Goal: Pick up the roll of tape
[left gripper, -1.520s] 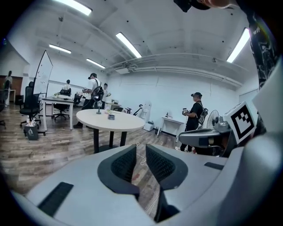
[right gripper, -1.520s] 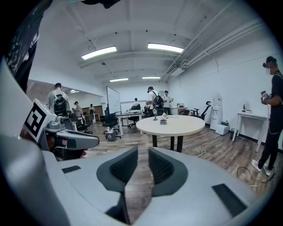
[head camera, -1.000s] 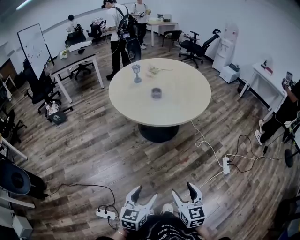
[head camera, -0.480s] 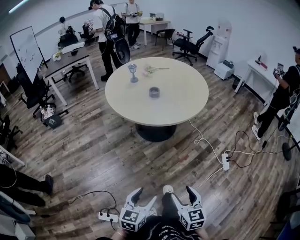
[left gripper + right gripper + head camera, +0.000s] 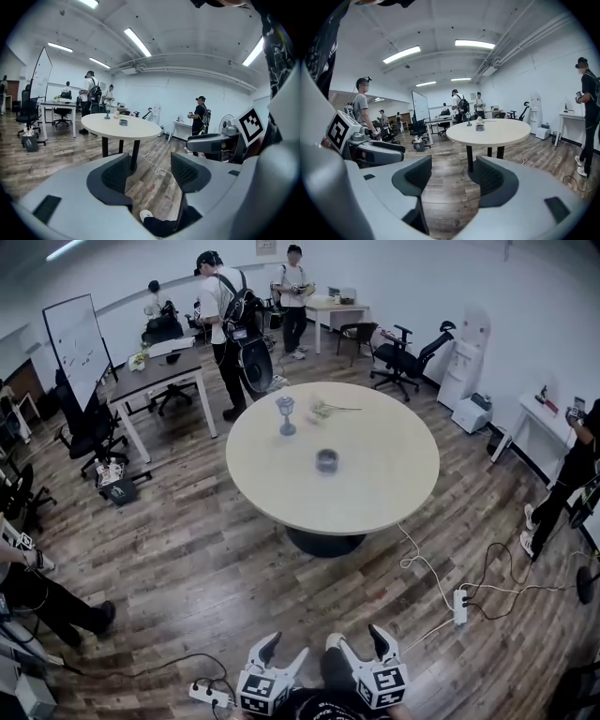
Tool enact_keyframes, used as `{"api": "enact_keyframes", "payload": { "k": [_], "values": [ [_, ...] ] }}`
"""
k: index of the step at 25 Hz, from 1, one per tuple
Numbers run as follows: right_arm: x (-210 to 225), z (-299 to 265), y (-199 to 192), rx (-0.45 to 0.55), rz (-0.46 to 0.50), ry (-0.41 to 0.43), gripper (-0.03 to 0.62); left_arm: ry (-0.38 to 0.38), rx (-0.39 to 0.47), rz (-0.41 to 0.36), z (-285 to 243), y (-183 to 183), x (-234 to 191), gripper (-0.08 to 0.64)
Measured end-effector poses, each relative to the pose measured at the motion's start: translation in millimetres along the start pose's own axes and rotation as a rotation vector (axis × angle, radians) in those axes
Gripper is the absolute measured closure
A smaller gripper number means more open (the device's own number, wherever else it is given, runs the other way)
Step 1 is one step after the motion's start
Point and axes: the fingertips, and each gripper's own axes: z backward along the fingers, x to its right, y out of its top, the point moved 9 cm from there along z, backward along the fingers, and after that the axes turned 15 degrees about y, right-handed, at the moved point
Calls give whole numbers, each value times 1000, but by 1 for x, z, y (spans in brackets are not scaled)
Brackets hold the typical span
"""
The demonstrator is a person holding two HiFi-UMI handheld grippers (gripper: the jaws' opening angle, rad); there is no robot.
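A small grey roll of tape (image 5: pixel 326 460) lies near the middle of the round beige table (image 5: pixel 384 493). It also shows far off as the roll of tape (image 5: pixel 123 122) in the left gripper view and the roll of tape (image 5: pixel 480 127) in the right gripper view. My left gripper (image 5: pixel 283 652) and right gripper (image 5: pixel 360 644) are held low at the bottom of the head view, far from the table. Both stand open with nothing between their jaws. The left gripper (image 5: pixel 149 172) and right gripper (image 5: pixel 452 176) point toward the table over the wood floor.
A small goblet-like stand (image 5: pixel 286 415) and a sprig of flowers (image 5: pixel 325 410) sit on the table's far side. Power strips and cables (image 5: pixel 458 601) lie on the floor to the right and by my feet. Several people stand around; desks and office chairs line the walls.
The head view has shifted: the table now sits slightly lower and further right in frame. People around the room have moved. Both grippers stay open and low.
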Motion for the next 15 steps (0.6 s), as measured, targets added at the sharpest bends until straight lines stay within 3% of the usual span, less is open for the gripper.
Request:
{"api": "enact_keyframes", "payload": {
  "k": [8, 15],
  "values": [
    [112, -60, 54, -11, 33, 86, 311, 88, 35, 73, -104, 59, 7, 259],
    [196, -90, 92, -17, 72, 133, 316, 142, 53, 87, -178, 94, 28, 259]
  ]
}}
